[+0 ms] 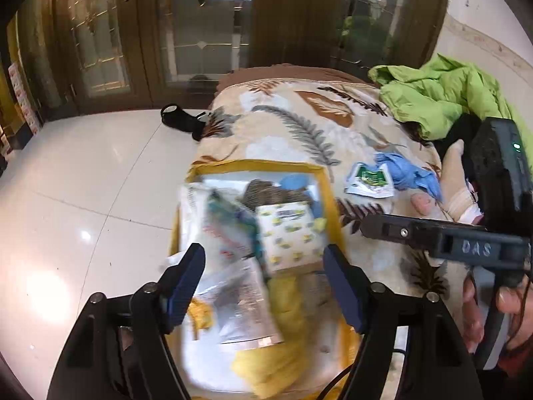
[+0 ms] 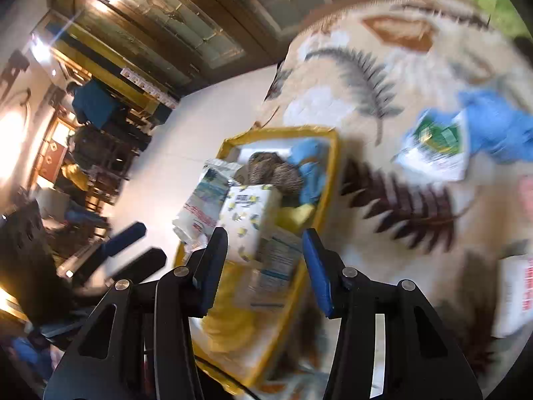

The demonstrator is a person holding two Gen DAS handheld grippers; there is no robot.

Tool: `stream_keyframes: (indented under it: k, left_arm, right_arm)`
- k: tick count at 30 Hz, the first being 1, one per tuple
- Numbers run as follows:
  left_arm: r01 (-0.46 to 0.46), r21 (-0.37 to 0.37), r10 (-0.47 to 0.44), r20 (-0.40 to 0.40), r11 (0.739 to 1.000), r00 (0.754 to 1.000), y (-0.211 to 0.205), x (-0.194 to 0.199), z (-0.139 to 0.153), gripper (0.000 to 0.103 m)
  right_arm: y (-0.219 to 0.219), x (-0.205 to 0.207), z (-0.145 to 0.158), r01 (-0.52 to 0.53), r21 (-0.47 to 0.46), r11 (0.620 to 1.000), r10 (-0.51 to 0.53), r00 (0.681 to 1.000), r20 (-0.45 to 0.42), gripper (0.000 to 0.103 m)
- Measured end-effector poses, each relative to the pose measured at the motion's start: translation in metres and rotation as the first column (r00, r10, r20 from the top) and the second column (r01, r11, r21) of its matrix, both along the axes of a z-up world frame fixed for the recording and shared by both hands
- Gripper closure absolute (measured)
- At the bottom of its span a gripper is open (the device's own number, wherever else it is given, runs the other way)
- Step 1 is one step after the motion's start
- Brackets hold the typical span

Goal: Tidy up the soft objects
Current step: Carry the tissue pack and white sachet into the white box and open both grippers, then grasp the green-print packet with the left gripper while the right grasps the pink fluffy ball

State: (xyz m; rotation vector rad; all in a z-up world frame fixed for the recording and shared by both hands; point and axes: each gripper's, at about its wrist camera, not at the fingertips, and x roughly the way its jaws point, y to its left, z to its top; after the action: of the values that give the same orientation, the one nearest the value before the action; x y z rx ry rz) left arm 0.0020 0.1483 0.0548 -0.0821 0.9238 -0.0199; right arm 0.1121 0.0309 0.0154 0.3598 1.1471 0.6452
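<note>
Left gripper (image 1: 263, 263): black arms, blue pads, jaws spread wide, nothing pinched between them. It hangs over the near end of the yellow-rimmed fabric storage bin (image 1: 256, 166), pads clear of the contents.

Right gripper (image 2: 265, 260): same build, jaws parted at a middling width, nothing clamped. It sits over the near corner of the same bin, seen from the bin's right side. In the left wrist view it shows at the right edge (image 1: 443, 238), with a hand (image 1: 479, 313) on its grip, just beside the bin's right rim.

Bin contents, nearest first: crinkled clear plastic bags (image 1: 233, 300) and yellow cloth (image 1: 289, 303) under the jaws; then a white soft pack with yellow lemon print (image 1: 289, 236), right ahead of the left pads and just ahead of the right gripper's left pad; a white pouch with teal and red print (image 1: 213, 223) beside it on the left. Further back, a brown speckled bundle (image 1: 269, 191) and blue cloth (image 1: 296, 180) against the far wall.

Bin rests on a beige leaf-patterned blanket (image 1: 299, 116). Outside the bin, to its far right: a small white-and-green sachet (image 1: 369, 180) touching a crumpled blue glove (image 1: 406, 170). Beyond that, a lime-green jacket (image 1: 439, 96) at the blanket's far right edge.

Right wrist view is motion-blurred; fine detail unreadable there.
</note>
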Motion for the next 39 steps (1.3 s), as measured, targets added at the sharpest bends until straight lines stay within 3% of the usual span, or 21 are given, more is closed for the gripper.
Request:
stream_keyframes:
  k: [8, 12, 16, 21, 26, 35, 39]
  left_arm:
    - [0.062, 0.021, -0.062, -0.011, 0.998, 0.998, -0.069, 0.021, -0.008, 0.028]
    - [0.095, 0.026, -0.094, -0.030, 0.995, 0.995, -0.101, 0.034, -0.019, 0.028]
    - [0.125, -0.014, -0.126, -0.052, 0.992, 0.991, -0.122, 0.044, -0.029, 0.028]
    - [0.152, -0.062, -0.158, -0.105, 0.986, 0.982, -0.147, 0.066, -0.045, 0.028]
    - [0.183, -0.052, -0.189, -0.141, 0.982, 0.972, -0.168, 0.082, -0.060, 0.028]
    - [0.122, -0.075, -0.131, -0.138, 0.990, 0.982, -0.153, 0.127, -0.056, 0.028]
    - [0.112, -0.075, -0.123, -0.162, 0.991, 0.979, -0.153, 0.150, -0.062, 0.028]
  right_arm:
    - [-0.059, -0.026, 0.013, 0.066, -0.092, 0.994, -0.060, 0.996, 0.070, 0.056]
    - [-0.094, -0.033, 0.005, 0.128, -0.095, 0.987, -0.124, 0.991, 0.039, 0.056]
    - [-0.134, -0.037, -0.001, 0.206, -0.100, 0.973, -0.205, 0.978, 0.023, 0.056]
    - [-0.201, -0.037, -0.018, 0.353, -0.074, 0.933, -0.357, 0.933, -0.046, 0.056]
    - [-0.244, -0.035, -0.037, 0.443, -0.048, 0.895, -0.446, 0.886, -0.131, 0.056]
    - [-0.250, -0.009, -0.052, 0.465, -0.069, 0.883, -0.470, 0.870, -0.149, 0.056]
    - [-0.244, 0.011, -0.058, 0.483, -0.084, 0.872, -0.490, 0.857, -0.158, 0.047]
